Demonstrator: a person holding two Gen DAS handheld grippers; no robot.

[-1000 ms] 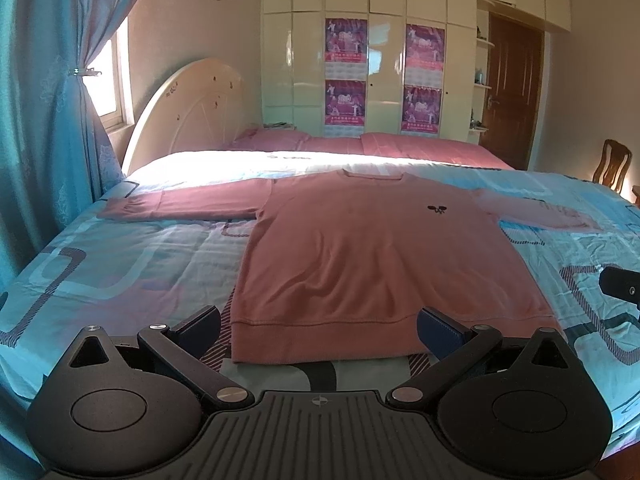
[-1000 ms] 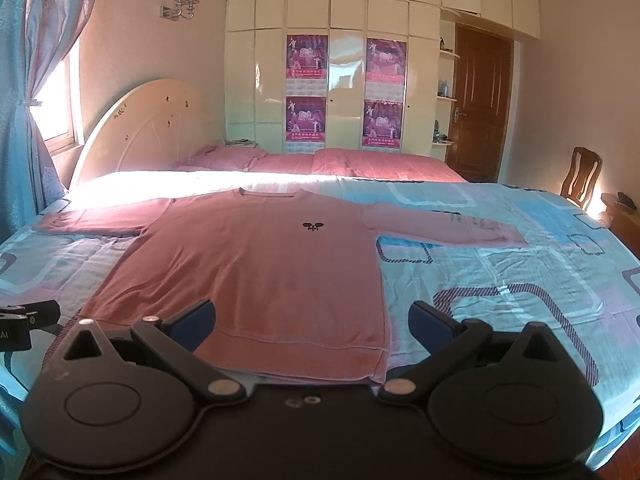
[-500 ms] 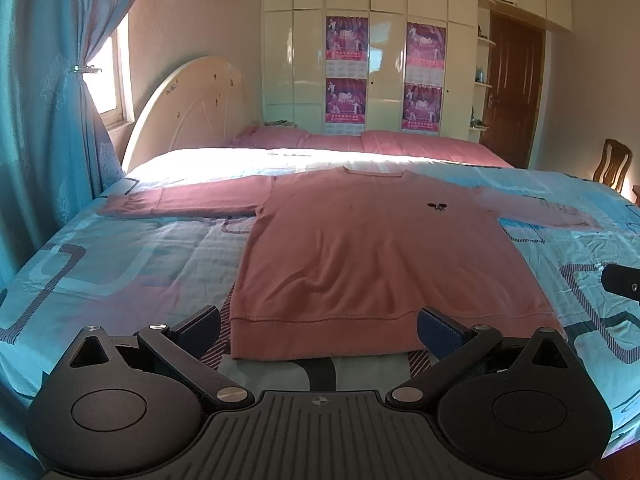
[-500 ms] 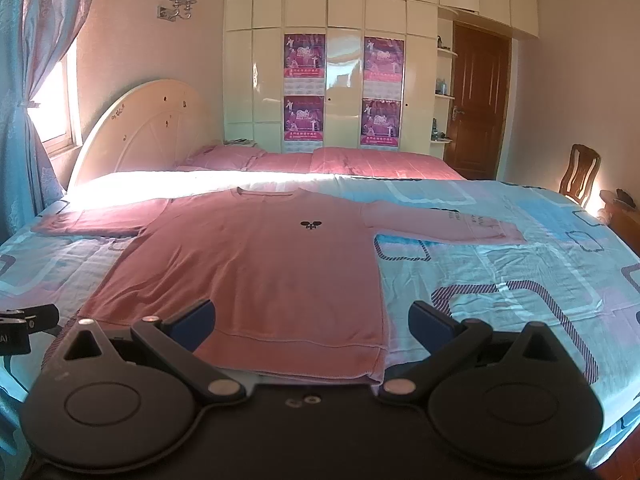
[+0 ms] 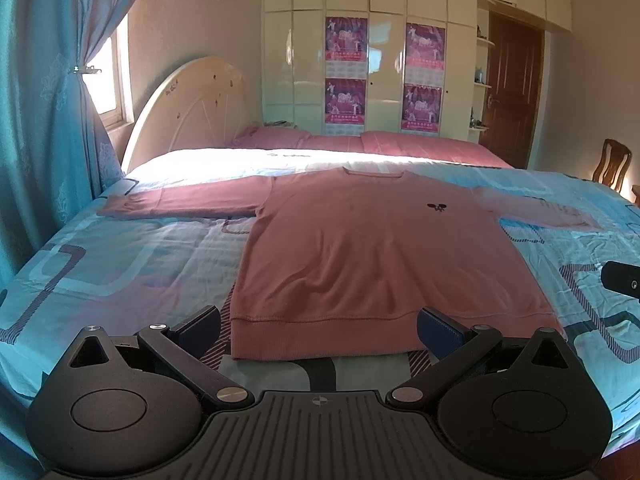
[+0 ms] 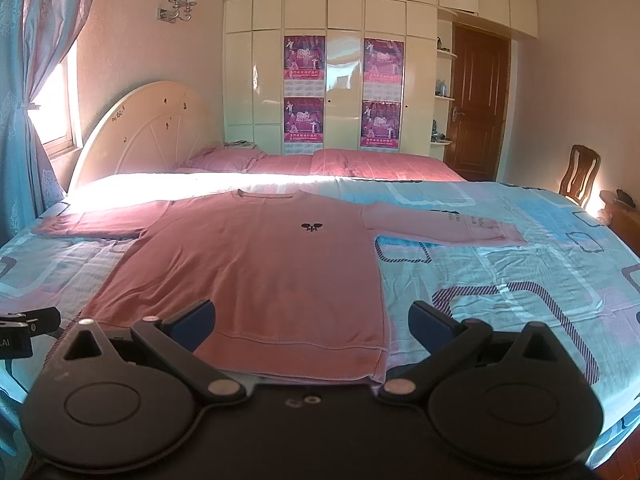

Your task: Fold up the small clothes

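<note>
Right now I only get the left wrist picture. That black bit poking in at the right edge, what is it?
Observer: It is the right gripper. Its own camera shows its fingers spread wide, holding nothing.
Visitor: Where is it relative to the shirt?
Observer: At the sweatshirt hem. In that picture the hem's corner on the chair side lies between the two fingers.
Visitor: Anything past the chair?
Observer: A low wooden surface with small objects on it that I cannot identify.
</note>
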